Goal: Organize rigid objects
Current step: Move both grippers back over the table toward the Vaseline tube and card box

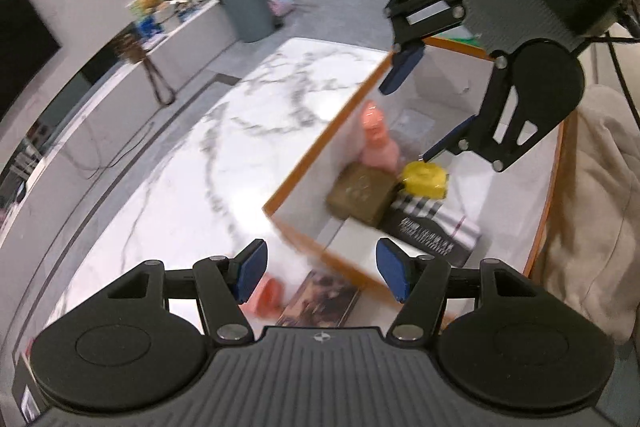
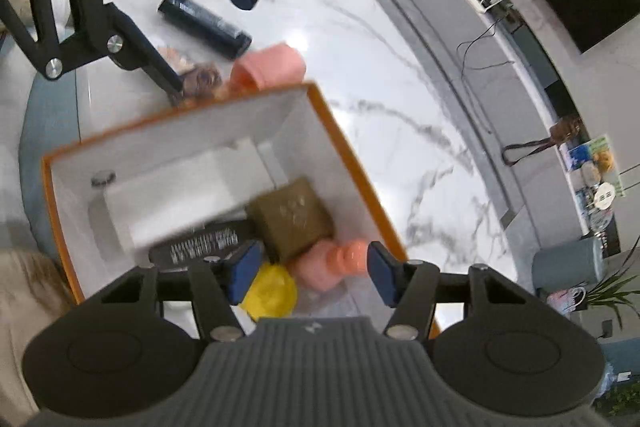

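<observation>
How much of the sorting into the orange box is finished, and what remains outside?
Done: the orange-rimmed white box holds an olive block, yellow piece and pink bottle. In hand: nothing; both grippers are empty. Left: dark cylinder, pink cup on the marble table.

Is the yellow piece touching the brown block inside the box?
Touching. The left wrist view shows the yellow piece pressed against the brown block at its right edge, with no gap, inside the orange-rimmed box.
</observation>
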The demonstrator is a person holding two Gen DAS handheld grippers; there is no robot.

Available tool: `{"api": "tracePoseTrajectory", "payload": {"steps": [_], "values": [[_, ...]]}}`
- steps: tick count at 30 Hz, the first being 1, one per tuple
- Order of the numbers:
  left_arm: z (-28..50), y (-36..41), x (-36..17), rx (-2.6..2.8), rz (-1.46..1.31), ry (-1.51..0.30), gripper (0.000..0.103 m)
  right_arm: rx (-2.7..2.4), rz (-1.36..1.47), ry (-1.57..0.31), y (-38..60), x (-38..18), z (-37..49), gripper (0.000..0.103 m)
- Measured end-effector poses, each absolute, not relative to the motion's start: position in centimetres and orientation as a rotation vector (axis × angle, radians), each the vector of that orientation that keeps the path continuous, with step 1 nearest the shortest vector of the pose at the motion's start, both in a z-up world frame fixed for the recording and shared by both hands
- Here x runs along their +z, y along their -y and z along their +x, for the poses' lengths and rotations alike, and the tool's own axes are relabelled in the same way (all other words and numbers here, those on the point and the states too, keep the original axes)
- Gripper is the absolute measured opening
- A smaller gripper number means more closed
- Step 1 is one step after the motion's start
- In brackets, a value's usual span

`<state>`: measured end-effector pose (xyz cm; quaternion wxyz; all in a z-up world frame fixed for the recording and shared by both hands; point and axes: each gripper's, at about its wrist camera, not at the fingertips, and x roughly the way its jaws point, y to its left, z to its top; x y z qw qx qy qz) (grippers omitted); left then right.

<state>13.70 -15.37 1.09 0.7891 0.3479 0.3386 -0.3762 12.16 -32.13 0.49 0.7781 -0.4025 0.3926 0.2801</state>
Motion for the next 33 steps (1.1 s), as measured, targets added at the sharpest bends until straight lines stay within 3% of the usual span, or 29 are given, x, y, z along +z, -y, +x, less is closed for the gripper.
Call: {"api": "tracePoseTrajectory", "payload": {"steps": [9, 15, 33], "values": [[14.0, 9.7, 0.2, -0.735, 0.689, -0.783, 0.074, 0.669, -0.903, -0.774, 26.0, 3.2, 11.1, 0.055], [14.0, 6.7, -1.6, -0.729, 0.695, -0.841, 0.074, 0.751, -0.944, -0.78, 21.5, 2.0, 10.8, 0.055], [17.3, 3.5, -8.3, -0.738, 0.62, -0.981, 0.077, 0.891, -1.156, -0.99, 14.3, -6.0, 15.4, 0.071]]}}
